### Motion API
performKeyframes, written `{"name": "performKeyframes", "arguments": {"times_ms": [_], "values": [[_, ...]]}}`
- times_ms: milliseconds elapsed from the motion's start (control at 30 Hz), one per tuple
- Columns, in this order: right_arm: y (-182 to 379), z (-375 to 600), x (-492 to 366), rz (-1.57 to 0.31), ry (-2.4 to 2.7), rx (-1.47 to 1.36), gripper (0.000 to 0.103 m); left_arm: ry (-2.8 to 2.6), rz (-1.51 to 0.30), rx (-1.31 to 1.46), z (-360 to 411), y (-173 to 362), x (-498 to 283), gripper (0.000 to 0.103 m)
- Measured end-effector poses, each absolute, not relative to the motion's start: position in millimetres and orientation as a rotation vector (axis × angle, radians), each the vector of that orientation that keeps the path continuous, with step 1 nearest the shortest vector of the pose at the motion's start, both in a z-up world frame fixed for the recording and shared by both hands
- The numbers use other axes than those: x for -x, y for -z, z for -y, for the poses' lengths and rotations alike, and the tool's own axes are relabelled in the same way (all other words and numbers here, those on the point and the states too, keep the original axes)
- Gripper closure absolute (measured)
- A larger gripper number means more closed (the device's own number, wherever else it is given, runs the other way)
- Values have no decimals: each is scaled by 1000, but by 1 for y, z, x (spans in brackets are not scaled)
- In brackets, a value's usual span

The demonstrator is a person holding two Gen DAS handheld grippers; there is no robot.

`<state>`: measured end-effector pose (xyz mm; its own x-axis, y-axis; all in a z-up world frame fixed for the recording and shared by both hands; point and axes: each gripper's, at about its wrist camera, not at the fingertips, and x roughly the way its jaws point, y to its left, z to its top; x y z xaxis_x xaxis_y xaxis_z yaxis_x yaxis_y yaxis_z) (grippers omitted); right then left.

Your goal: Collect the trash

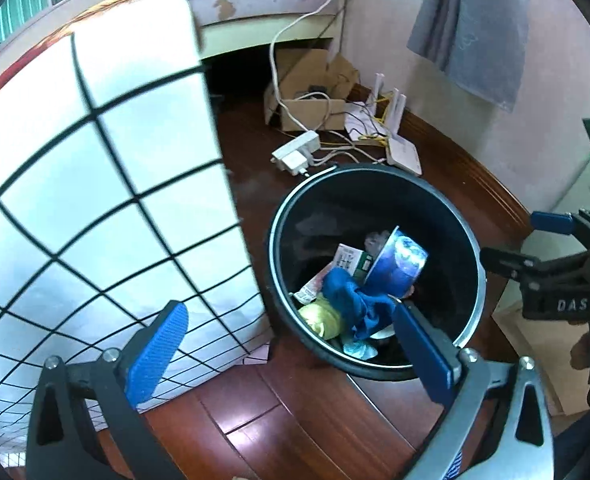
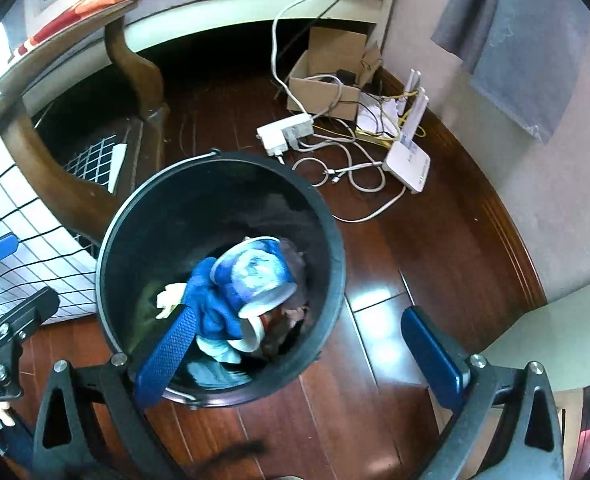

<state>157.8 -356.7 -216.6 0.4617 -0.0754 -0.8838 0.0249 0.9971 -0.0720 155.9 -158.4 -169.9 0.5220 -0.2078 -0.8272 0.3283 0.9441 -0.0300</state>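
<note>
Two tools hang over a black trash bin, both with jaws spread wide and nothing between them.

From the left wrist, the left tool (image 1: 291, 348) is above the bin's (image 1: 447, 216) near rim. Inside lie a blue paper cup (image 1: 395, 264) on its side, a blue cloth (image 1: 351, 300), a small carton (image 1: 349, 260) and a yellow wad (image 1: 321, 316). The bin stands on the wooden floor (image 1: 295, 412) beside a checked cloth (image 1: 107, 200).

From the right wrist, the right tool (image 2: 299, 352) is over the bin (image 2: 199, 200); its left finger overlaps the rim. A power strip (image 2: 285, 132), router (image 2: 409, 164) and cardboard box (image 2: 327, 88) lie beyond.
</note>
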Motion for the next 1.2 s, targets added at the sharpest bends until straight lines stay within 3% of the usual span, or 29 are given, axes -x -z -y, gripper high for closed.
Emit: {"name": "performKeyframes", "arguments": {"times_ms": [300,1200], "values": [[192,330,-148,-1052,19,55,0,273,-954,-128,139,150,-150,0],[38,236,-64,-777,-111,111,0,156,-746,-107,68,36,-69,0]]}}
